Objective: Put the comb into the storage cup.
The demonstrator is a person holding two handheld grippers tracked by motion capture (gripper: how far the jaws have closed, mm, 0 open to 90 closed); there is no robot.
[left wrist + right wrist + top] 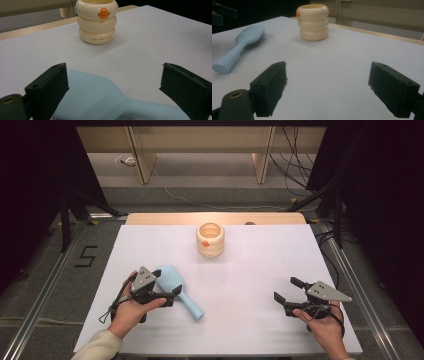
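Note:
A light blue hairbrush (pixel 176 289) lies on the white table top (pixel 250 270) at the front left, bristles down and handle toward the near edge. My left gripper (pixel 167 281) hovers over the brush's head, held in a hand. Its jaws stand wide apart, with the hairbrush (pixel 100 97) lying low between them and neither pad pressing on it. A cream ringed cup (pixel 210 240) with an orange mark stands upright at the back middle, and the cup (pixel 97 21) is straight ahead of the left gripper (pixel 113 75). My right gripper (pixel 288 289) is open over bare table at the front right. From there the right gripper (pixel 327 75) faces the cup (pixel 313 22), with the hairbrush (pixel 242 47) to the left.
A strip of wooden table edge (pixel 215 218) runs behind the white top. Metal rails and stand legs flank the table. A "5" mark (pixel 87 256) is on the floor at the left, and cables (pixel 295 170) lie at the back right.

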